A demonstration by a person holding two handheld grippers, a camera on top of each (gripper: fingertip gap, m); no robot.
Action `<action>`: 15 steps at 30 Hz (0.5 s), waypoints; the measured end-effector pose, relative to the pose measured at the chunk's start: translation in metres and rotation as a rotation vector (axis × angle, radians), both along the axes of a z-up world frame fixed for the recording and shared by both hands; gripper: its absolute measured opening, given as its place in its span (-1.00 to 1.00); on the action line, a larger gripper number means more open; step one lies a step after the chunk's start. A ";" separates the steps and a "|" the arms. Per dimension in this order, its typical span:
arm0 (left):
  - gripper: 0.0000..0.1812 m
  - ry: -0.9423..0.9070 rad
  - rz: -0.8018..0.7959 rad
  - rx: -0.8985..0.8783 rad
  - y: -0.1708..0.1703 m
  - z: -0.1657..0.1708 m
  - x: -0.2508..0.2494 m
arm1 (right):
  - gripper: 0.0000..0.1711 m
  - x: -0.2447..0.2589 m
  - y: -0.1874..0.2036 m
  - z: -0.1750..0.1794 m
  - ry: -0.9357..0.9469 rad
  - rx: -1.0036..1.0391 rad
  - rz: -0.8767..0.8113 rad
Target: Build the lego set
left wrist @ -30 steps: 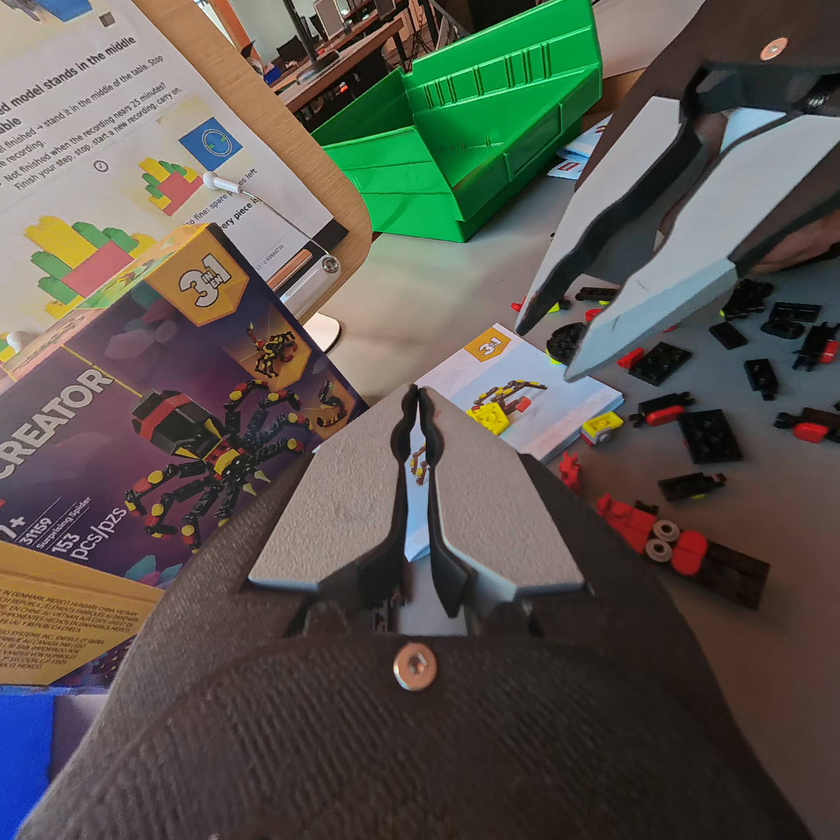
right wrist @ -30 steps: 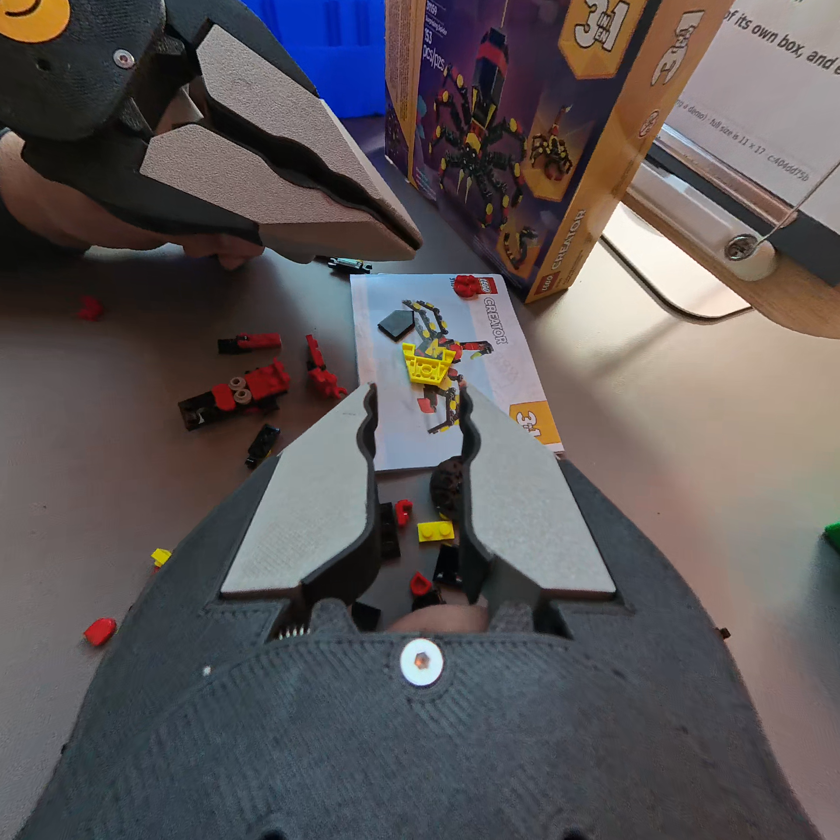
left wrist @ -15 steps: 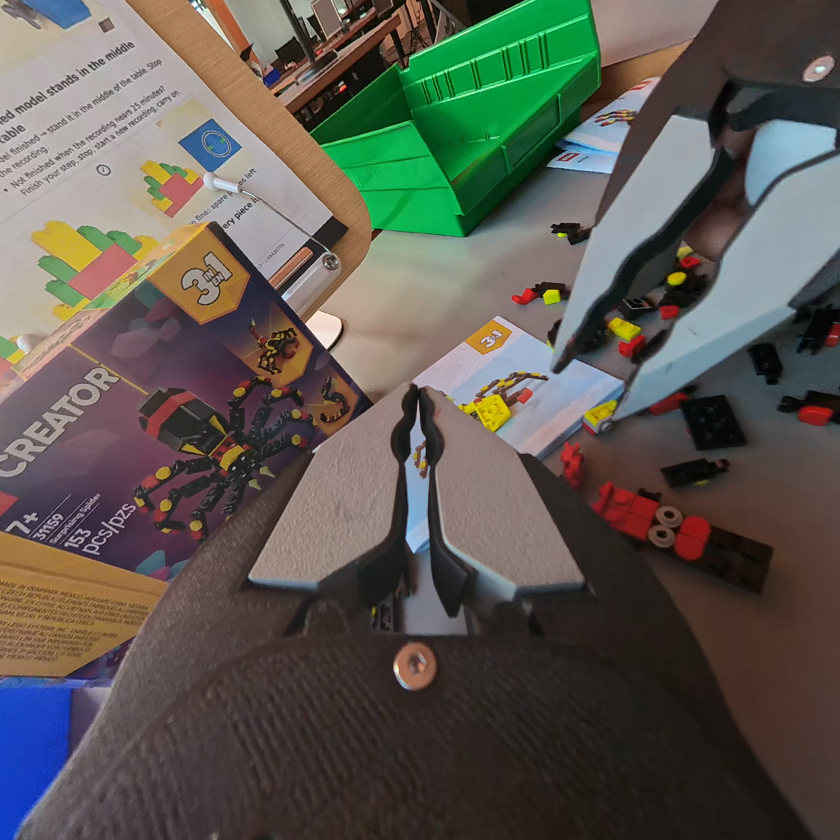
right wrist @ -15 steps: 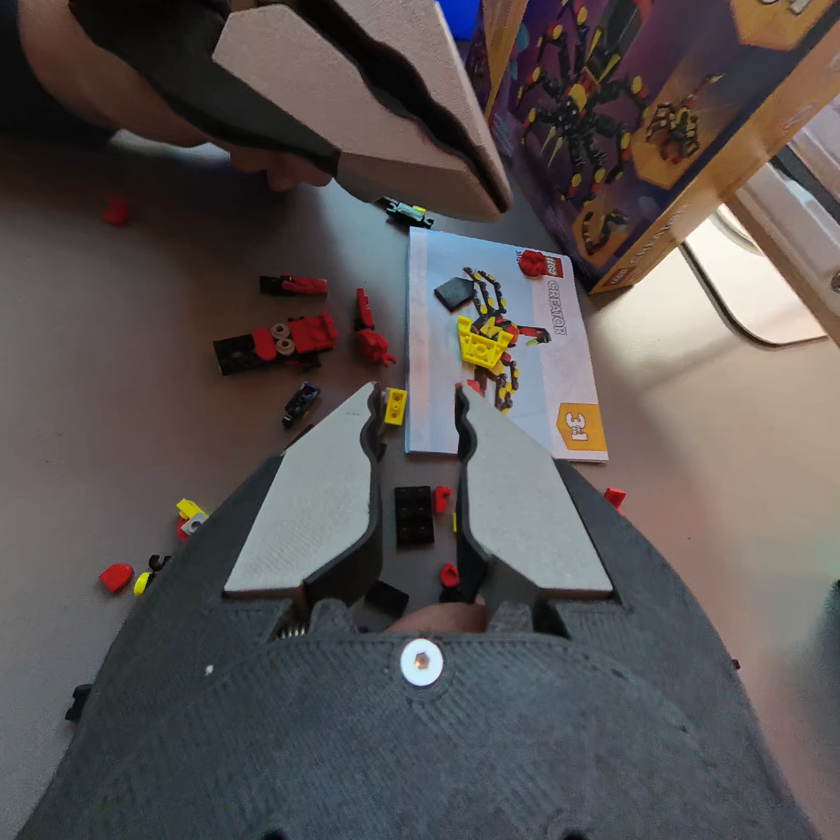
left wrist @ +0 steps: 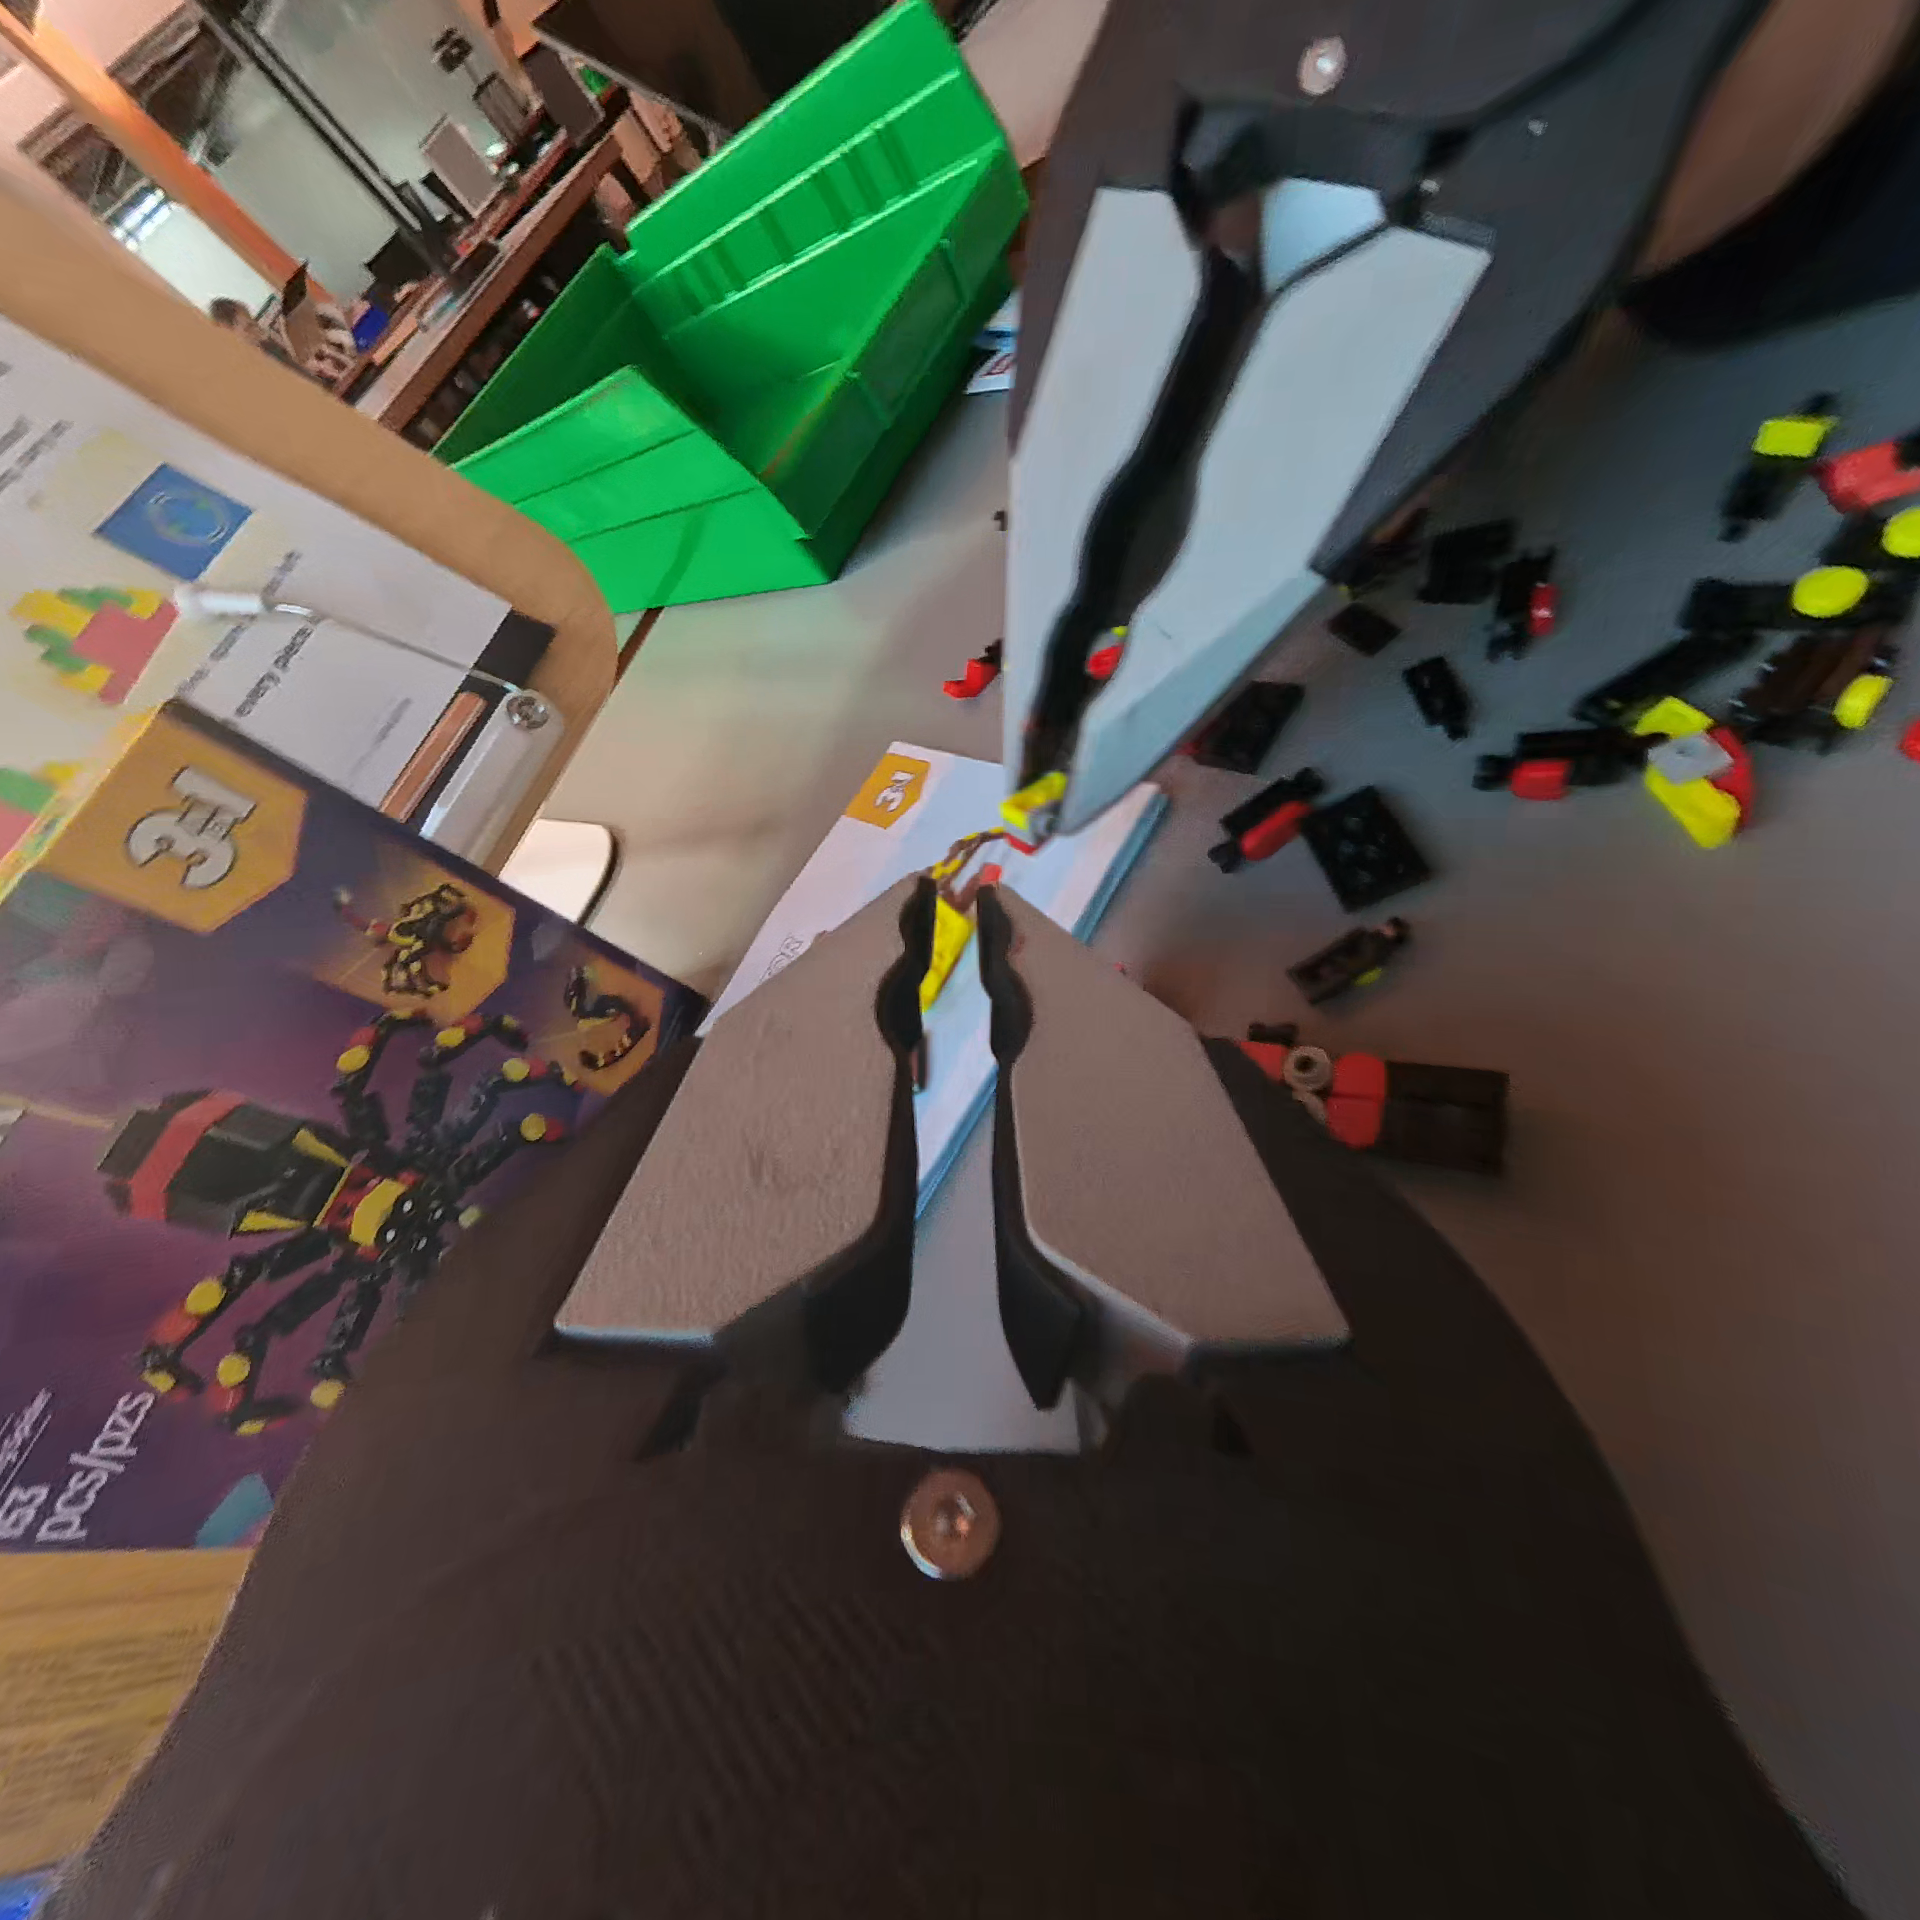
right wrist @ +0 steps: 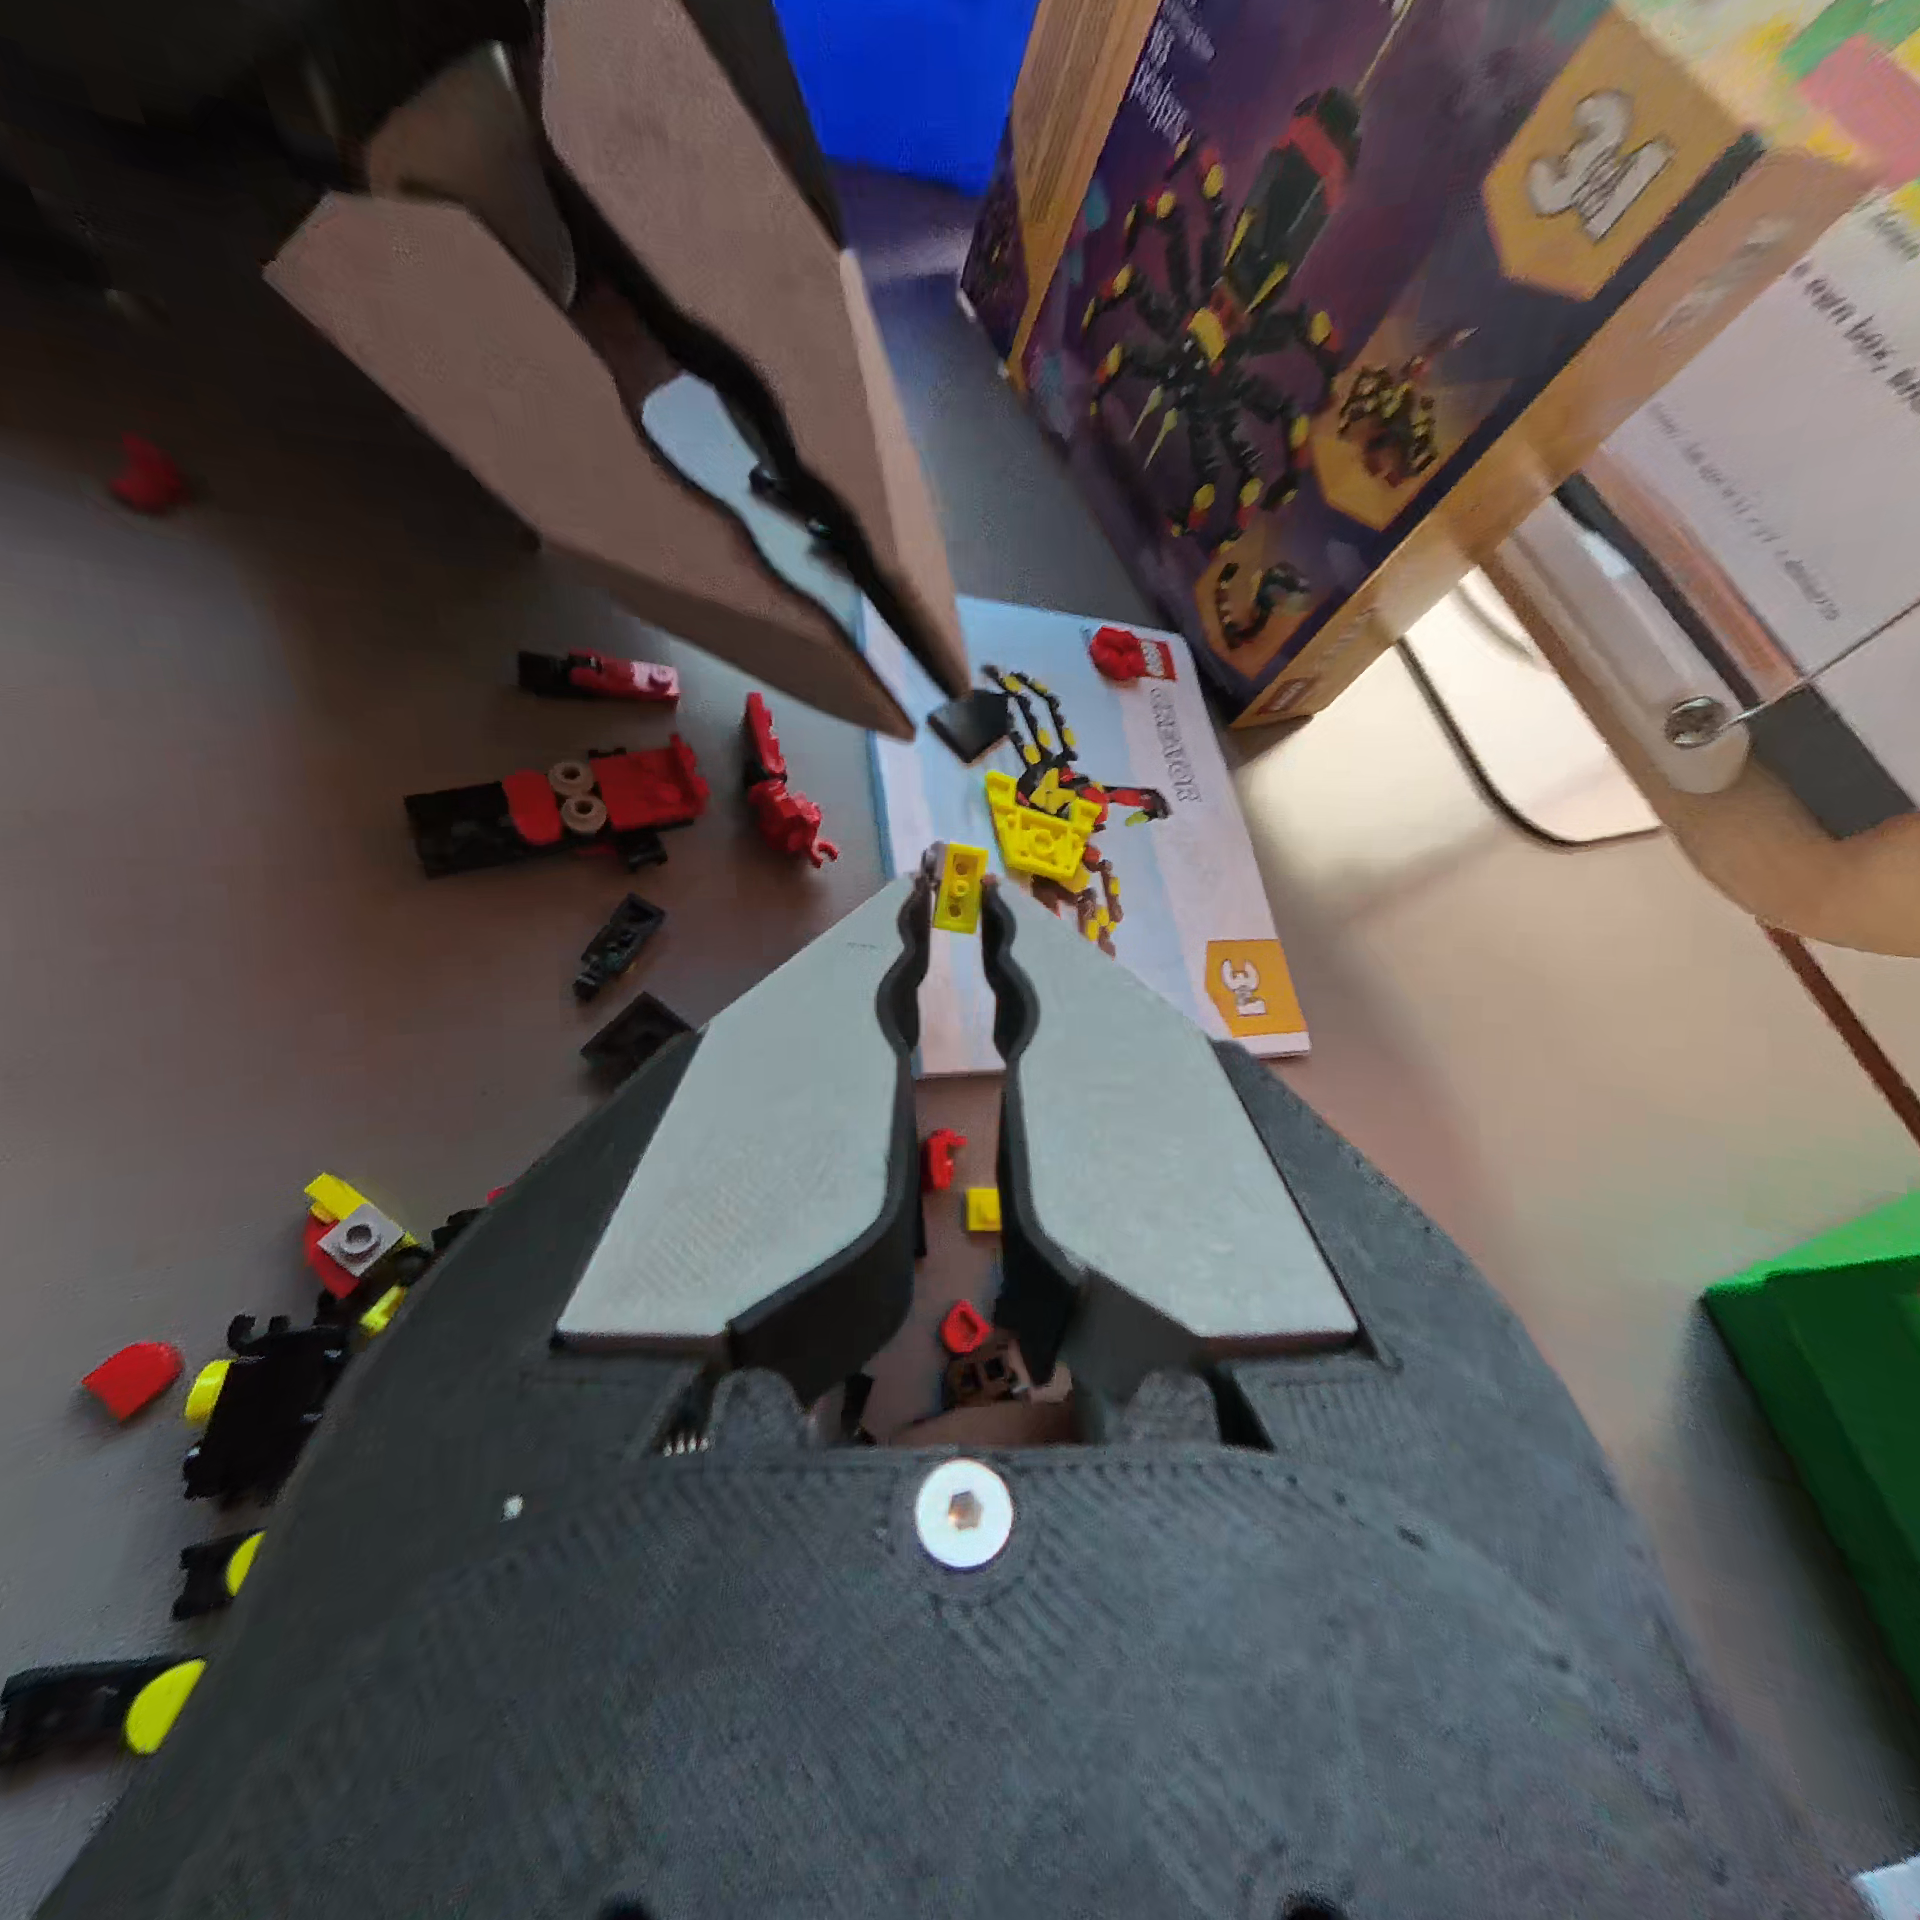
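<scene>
Pinching a small yellow two-stud plate (right wrist: 959, 886) between our right gripper (right wrist: 957, 891) fingertips, we hold it above the pale-blue paper instruction booklet (right wrist: 1174, 831); our left gripper (left wrist: 948, 896) hangs over that booklet, fingers slightly parted, empty.

Both views are bright and evenly lit, with daylight seeming to come from the far glazed room behind the green plastic bins (left wrist: 790, 343) in the left wrist view. The grey tabletop (left wrist: 1662, 1039) carries a warm orange cast near the cameras and turns cooler farther off. Motion blur smears both pictures: the purple cardboard box with a spider picture (right wrist: 1299, 312), the white printed sheet on the wooden board (left wrist: 260, 623) and the scattered small bricks are soft, most at the edges. Wide-angle distortion bends straight lines outward near the corners. Soft shadows lie under the dark gripper bodies; a pale sheen glints on the metal stand base (right wrist: 1507, 727).
</scene>
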State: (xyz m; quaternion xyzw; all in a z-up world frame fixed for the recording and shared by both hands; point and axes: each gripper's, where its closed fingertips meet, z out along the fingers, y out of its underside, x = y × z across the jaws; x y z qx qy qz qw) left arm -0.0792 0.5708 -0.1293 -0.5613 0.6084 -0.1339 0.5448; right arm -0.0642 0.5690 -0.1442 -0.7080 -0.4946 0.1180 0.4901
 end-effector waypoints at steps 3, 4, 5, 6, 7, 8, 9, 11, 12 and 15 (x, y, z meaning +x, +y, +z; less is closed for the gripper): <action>-0.88 -0.002 -0.050 -0.012 -0.011 0.000 0.006 | -0.91 -0.002 0.000 0.008 -0.025 0.127 0.014; -0.84 -0.020 -0.063 -0.030 -0.014 0.002 0.007 | -0.92 -0.005 -0.002 0.011 -0.039 0.169 0.028; -0.81 -0.040 -0.063 -0.048 -0.015 0.005 0.008 | -0.92 -0.007 -0.004 0.014 -0.047 0.211 0.037; -0.81 -0.053 -0.058 -0.064 -0.014 0.006 0.008 | -0.93 -0.010 -0.006 0.016 -0.054 0.245 0.045; -0.81 -0.061 -0.055 -0.076 -0.013 0.007 0.007 | -0.93 -0.011 -0.008 0.019 -0.057 0.267 0.052; -0.81 -0.068 -0.061 -0.088 -0.013 0.008 0.007 | -0.93 -0.012 -0.008 0.021 -0.055 0.285 0.052; -0.82 -0.073 -0.063 -0.094 -0.014 0.009 0.007 | -0.94 -0.013 -0.010 0.024 -0.045 0.296 0.062; -0.82 -0.072 -0.073 -0.093 -0.015 0.009 0.007 | -0.94 -0.016 -0.015 0.028 -0.021 0.298 0.090; -0.82 -0.066 -0.086 -0.089 -0.017 0.008 0.008 | -0.94 -0.015 -0.015 0.028 -0.026 0.303 0.093; -0.82 -0.053 -0.124 -0.070 -0.024 0.007 0.009 | -0.93 -0.012 -0.013 0.023 -0.099 0.356 0.097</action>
